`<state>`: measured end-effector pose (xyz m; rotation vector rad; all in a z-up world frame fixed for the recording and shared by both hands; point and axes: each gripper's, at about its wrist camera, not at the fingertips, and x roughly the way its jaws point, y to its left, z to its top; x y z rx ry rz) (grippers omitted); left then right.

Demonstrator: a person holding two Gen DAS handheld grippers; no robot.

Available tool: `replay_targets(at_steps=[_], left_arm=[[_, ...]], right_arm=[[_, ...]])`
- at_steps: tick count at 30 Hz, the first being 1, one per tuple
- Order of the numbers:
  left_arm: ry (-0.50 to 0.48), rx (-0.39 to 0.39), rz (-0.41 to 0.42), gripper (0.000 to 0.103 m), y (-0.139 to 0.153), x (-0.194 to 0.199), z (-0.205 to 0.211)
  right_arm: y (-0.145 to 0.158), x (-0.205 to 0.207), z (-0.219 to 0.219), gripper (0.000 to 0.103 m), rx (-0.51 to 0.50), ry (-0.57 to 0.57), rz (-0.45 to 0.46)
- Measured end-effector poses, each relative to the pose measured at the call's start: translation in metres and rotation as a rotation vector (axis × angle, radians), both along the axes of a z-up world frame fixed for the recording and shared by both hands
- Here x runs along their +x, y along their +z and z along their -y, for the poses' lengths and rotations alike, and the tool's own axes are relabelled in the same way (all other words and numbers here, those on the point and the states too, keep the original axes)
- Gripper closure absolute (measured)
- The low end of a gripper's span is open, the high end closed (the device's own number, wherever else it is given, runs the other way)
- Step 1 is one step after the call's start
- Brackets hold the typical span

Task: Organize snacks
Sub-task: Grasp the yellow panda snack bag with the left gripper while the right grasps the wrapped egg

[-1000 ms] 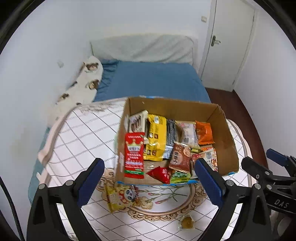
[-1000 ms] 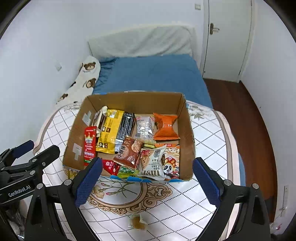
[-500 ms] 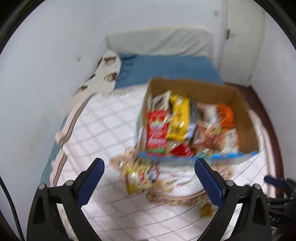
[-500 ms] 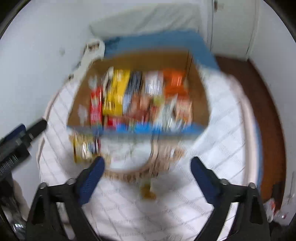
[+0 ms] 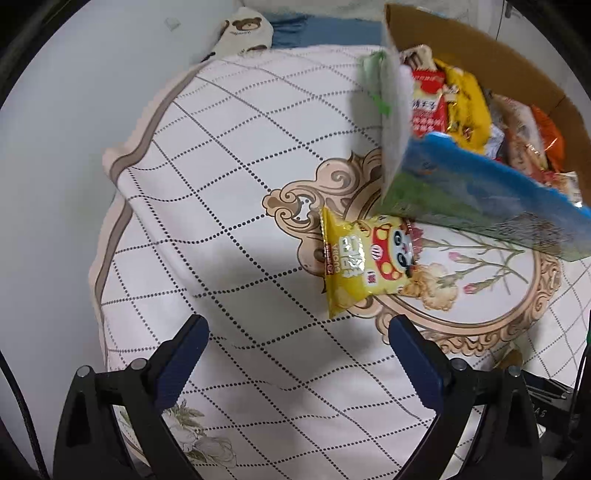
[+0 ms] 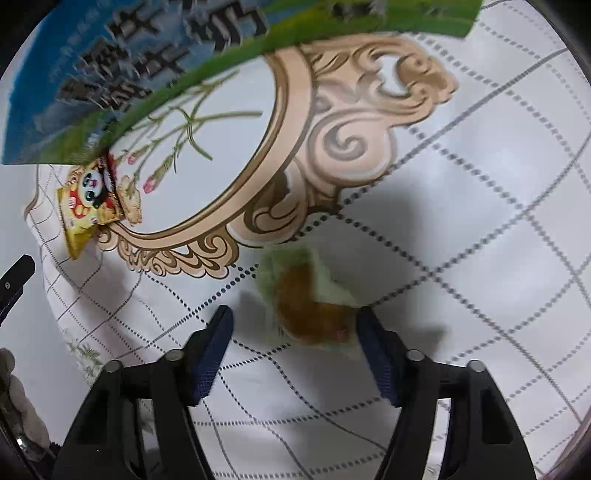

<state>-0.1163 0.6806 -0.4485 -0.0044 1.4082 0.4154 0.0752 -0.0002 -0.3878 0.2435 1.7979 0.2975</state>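
Note:
A cardboard box (image 5: 480, 199) with blue-green printed sides holds several snack packs at the upper right of the left wrist view; its side shows in the right wrist view (image 6: 122, 62). A yellow panda snack bag (image 5: 365, 266) lies on the tablecloth in front of the box, also in the right wrist view (image 6: 88, 206). My left gripper (image 5: 295, 365) is open, low over the cloth, short of the bag. My right gripper (image 6: 293, 343) is open, its fingers either side of a small wrapped brown pastry (image 6: 306, 302) on the cloth.
The table wears a white checked cloth with a beige ornamental medallion (image 5: 461, 280). A bear-print pillow (image 5: 243, 33) and blue bed lie beyond the table's far edge. The cloth's left edge (image 5: 110, 229) drops off.
Both grippers have dropped down and forward toward the table. The left now faces the yellow bag closely; the right has come down around the small pastry.

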Motion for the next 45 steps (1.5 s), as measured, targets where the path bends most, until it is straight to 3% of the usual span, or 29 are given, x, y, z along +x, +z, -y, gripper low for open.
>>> replay_targets(at_steps=[3,7,12,17,20,22,25,29,34,38,41,45], left_arm=[[-0.087,-0.004,-0.023,0.003,-0.014,0.015,0.005],[-0.192,0.000,-0.086,0.003,-0.034,0.037,0.013],[-0.397,0.065,-0.124,0.003,-0.055,0.059,0.038],[-0.645,0.089,-0.205,0.003,-0.075,0.056,0.072],[-0.733,0.100,-0.217,0.003,-0.085,0.049,0.085],[-0.755,0.092,-0.214,0.021,-0.087,0.044,0.090],[-0.739,0.077,-0.206,0.028,-0.084,0.039,0.093],[-0.604,-0.010,-0.190,0.039,-0.075,0.028,0.081],[-0.278,-0.277,-0.221,0.040,-0.077,0.000,0.057],[-0.111,-0.420,-0.245,0.040,-0.092,-0.023,0.043],[-0.097,-0.454,-0.267,0.040,-0.103,-0.032,0.041],[-0.176,-0.429,-0.292,0.036,-0.113,-0.036,0.046]], right_arm=[[-0.002,-0.002,-0.012,0.052,-0.023,0.034,0.031],[0.003,-0.002,-0.020,0.053,-0.030,0.035,0.039],[0.004,-0.001,-0.025,0.053,-0.043,0.040,0.044],[0.006,0.002,-0.036,0.053,-0.057,0.051,0.039],[0.005,0.002,-0.038,0.053,-0.061,0.051,0.037],[0.007,0.002,-0.040,0.053,-0.062,0.054,0.038],[0.006,0.006,-0.041,0.053,-0.058,0.057,0.034],[0.007,0.000,-0.042,0.053,-0.048,0.065,0.023],[0.006,-0.006,-0.040,0.053,-0.043,0.075,0.001],[0.002,-0.009,-0.039,0.053,-0.042,0.075,-0.011],[0.001,-0.008,-0.040,0.053,-0.047,0.101,-0.014],[-0.003,-0.008,-0.043,0.052,-0.053,0.121,-0.018]])
